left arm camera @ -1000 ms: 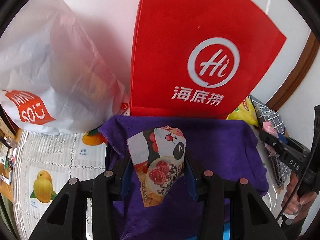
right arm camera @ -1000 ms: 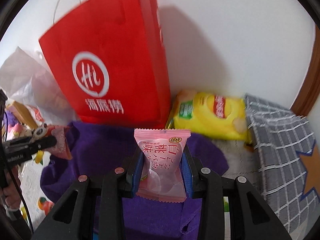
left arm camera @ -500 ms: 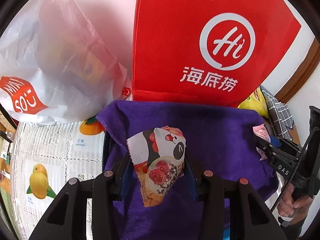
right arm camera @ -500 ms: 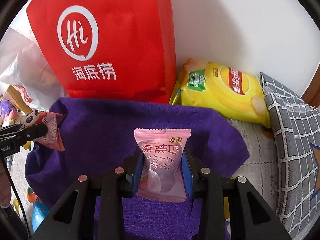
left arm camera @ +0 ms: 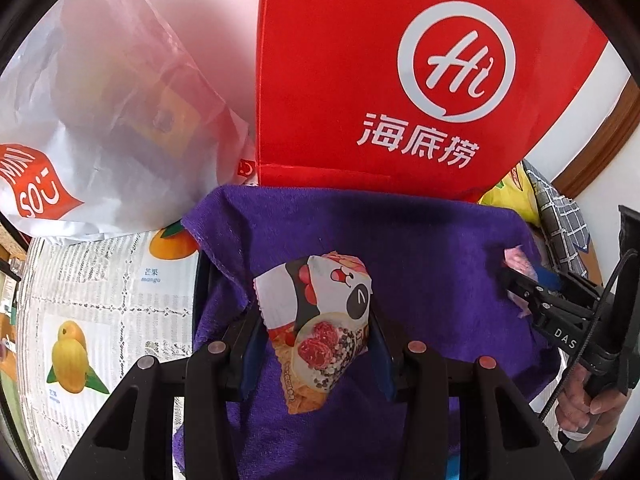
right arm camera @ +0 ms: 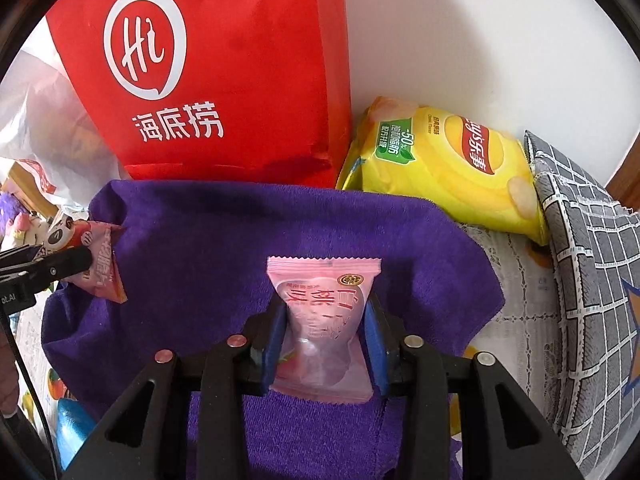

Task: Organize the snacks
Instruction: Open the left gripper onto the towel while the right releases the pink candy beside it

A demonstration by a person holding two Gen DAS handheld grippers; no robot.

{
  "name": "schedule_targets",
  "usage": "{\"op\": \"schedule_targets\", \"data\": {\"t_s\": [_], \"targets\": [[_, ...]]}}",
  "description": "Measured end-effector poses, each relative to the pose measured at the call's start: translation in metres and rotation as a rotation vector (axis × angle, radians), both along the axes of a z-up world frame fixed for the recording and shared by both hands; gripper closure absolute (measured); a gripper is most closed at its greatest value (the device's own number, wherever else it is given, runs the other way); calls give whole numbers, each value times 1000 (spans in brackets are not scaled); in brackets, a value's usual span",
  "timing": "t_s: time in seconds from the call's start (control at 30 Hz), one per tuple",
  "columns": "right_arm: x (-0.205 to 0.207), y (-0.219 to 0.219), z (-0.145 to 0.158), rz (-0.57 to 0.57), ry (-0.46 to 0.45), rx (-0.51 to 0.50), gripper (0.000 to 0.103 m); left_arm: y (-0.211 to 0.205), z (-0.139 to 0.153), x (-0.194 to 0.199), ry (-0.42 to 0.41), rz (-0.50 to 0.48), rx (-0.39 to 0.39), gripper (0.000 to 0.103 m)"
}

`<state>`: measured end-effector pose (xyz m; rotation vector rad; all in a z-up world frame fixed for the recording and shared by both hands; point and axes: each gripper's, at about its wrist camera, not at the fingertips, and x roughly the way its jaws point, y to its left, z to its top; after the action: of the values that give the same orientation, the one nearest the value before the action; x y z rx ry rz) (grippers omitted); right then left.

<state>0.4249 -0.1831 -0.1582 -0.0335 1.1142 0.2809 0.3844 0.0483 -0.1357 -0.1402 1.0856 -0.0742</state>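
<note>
left tool (left arm camera: 316,344) clamps panda snack (left arm camera: 320,320) | right tool (right arm camera: 324,340) clamps pink packet (right arm camera: 322,320)

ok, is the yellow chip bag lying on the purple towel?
No, the yellow chip bag lies past the purple towel, beside the red bag.

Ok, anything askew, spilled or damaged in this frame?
Nothing spilled or torn. The yellow chip bag lies on its side behind the purple towel, whose edges are rumpled. The left claw grips the panda snack packet at a tilt; the right claw holds the pink packet straight.
</note>
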Motion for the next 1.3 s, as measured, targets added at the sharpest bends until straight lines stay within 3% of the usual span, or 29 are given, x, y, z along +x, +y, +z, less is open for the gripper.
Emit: {"op": "schedule_targets", "data": {"t_s": [0.03,0.07,0.3,0.33,0.4,0.43,0.47,0.73,0.9,1.03,1.23,1.3], "targets": [[0,-1,2,-4,-3,-3,43,-1,0,0,1,-5,2,59],[-1,-1,5,-6,-14,-5,39,-3,-1,0,2,-7,6,59],[-8,-2,33,-5,-89,1,32,-8,2,-2,-4,-20,28,59],[-8,-3,36,-7,-93,6,27,-9,3,-2,-6,-23,34,59],[-8,-5,43,-23,-99,14,22,-10,3,-2,-1,-24,39,51],[-8,-8,46,-35,-96,14,20,-11,4,-1,1,-22,43,41],[-7,-8,47,-44,-90,13,19,-12,5,-1,-1,-18,51,36],[-10,-10,63,-106,-98,-12,19,-17,23,-7,-58,-23,87,29],[-23,-10,87,-112,-183,5,19,-14,37,-15,-103,-1,133,29],[-37,-8,106,-91,-265,-24,19,-10,50,-21,-138,19,102,29],[-53,-19,124,-122,-245,97,19,-20,69,-32,-217,-5,145,29],[-60,-23,129,-160,-244,80,19,-23,77,-37,-233,-20,132,29]]}}
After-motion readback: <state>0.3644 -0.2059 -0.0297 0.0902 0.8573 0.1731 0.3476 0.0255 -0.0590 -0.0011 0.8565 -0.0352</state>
